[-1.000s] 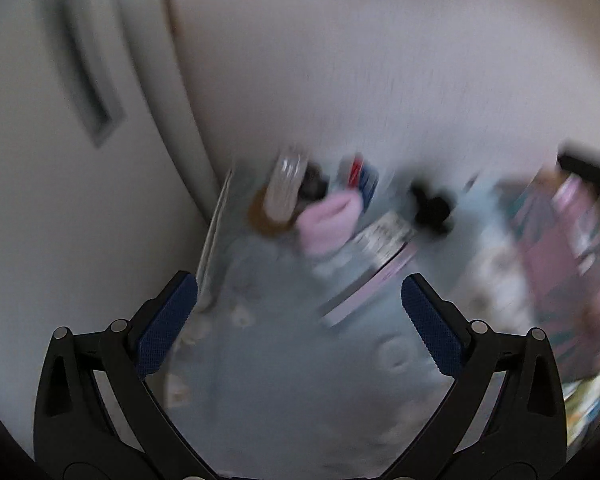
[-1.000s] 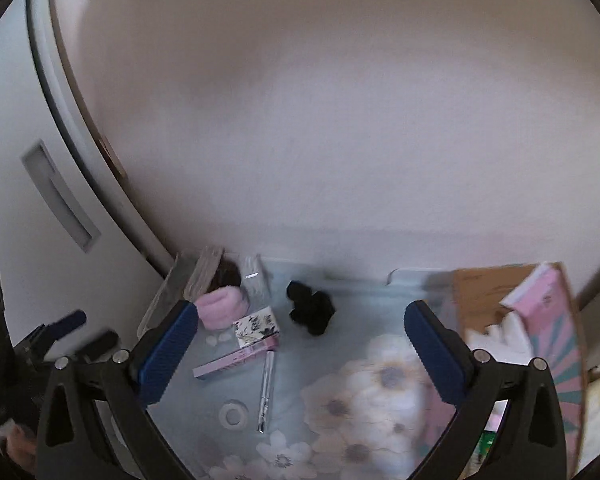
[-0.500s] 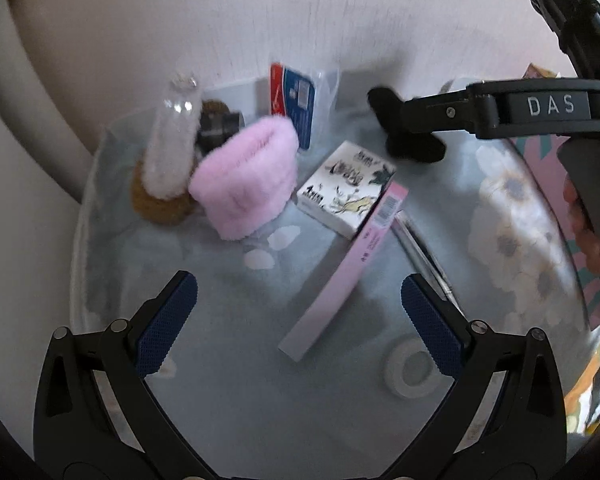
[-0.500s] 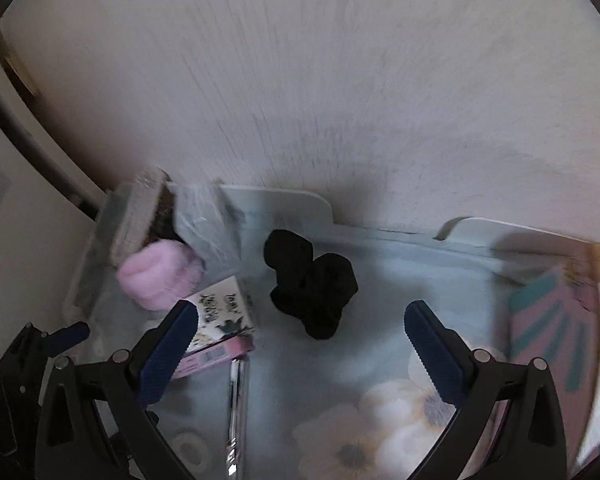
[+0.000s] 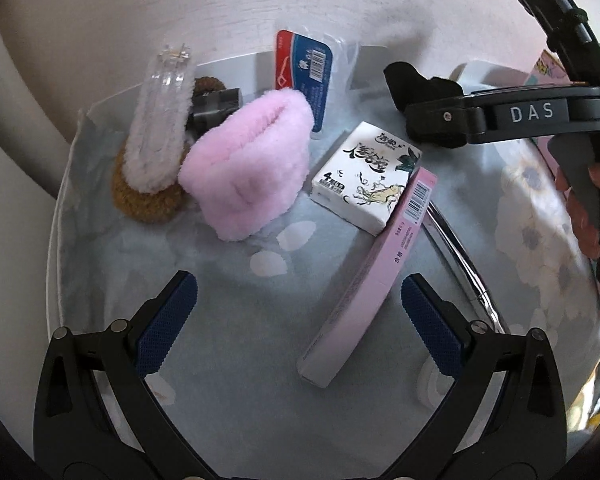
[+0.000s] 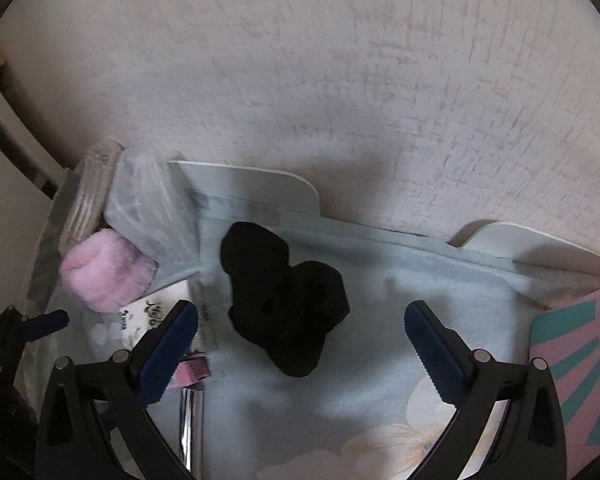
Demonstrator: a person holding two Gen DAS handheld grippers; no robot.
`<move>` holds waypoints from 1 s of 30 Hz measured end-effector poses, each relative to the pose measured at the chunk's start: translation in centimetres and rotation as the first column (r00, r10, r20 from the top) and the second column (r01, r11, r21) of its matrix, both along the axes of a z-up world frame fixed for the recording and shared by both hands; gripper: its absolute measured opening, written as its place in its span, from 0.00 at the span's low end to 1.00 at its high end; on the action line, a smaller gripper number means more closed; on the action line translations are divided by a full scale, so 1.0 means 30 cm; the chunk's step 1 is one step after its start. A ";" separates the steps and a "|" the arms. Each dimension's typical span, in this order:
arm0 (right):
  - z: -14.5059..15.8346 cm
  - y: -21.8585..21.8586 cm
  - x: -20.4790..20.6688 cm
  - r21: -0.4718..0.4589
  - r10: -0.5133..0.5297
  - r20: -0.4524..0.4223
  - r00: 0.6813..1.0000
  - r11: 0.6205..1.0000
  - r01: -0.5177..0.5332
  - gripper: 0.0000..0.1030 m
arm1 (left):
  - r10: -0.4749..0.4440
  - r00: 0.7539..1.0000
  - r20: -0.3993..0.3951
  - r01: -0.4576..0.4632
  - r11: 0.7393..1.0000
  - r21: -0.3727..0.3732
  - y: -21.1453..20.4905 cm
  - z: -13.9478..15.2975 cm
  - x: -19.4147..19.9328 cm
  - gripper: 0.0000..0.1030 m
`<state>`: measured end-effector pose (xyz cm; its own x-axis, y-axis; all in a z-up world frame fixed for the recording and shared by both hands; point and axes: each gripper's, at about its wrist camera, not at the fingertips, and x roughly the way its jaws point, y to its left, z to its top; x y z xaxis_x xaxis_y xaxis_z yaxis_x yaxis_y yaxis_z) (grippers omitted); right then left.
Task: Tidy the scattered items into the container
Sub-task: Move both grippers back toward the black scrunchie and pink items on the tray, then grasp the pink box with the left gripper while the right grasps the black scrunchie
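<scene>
No container shows clearly: only a pink box with teal rays (image 6: 572,364) is cut off at the right edge of the right wrist view, and its inside cannot be seen. The scattered items lie on a pale blue floral cloth (image 5: 236,360). The left gripper (image 5: 299,312) hovers released, jaws wide apart and holding nothing, above bare cloth; a long pink carton (image 5: 380,280) lies just inside its right finger, touching a white tissue pack (image 5: 364,176). Beyond them sit a fluffy pink headband (image 5: 252,168), a white fuzzy hair clip (image 5: 156,128) resting on a brown scrunchie (image 5: 148,200), and a blue-and-red floss packet (image 5: 304,72) leaning near the wall. The right gripper (image 6: 301,332) is likewise released and empty, with a black scrunchie (image 6: 284,300) lying between and just ahead of its fingertips. A silver pen (image 6: 191,428) is half hidden under its left finger.
</scene>
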<state>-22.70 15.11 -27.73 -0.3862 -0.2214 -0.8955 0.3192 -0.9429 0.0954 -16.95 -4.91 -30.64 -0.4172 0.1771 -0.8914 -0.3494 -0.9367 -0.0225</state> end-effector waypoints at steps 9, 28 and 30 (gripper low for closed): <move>-0.022 0.010 0.028 0.097 0.013 -0.041 0.999 0.995 -0.009 0.26 | -0.023 1.000 -0.019 0.023 1.000 0.006 0.007 -0.009 0.017 0.59; 0.040 0.103 0.103 -0.037 0.029 -0.036 0.999 0.999 -0.030 0.12 | -0.125 0.985 -0.121 0.125 0.992 -0.011 0.036 0.072 0.096 0.13; 0.055 0.121 0.123 -0.050 0.022 -0.034 0.999 0.998 -0.023 0.12 | -0.118 0.986 -0.121 0.119 0.993 0.003 0.025 0.096 0.098 0.12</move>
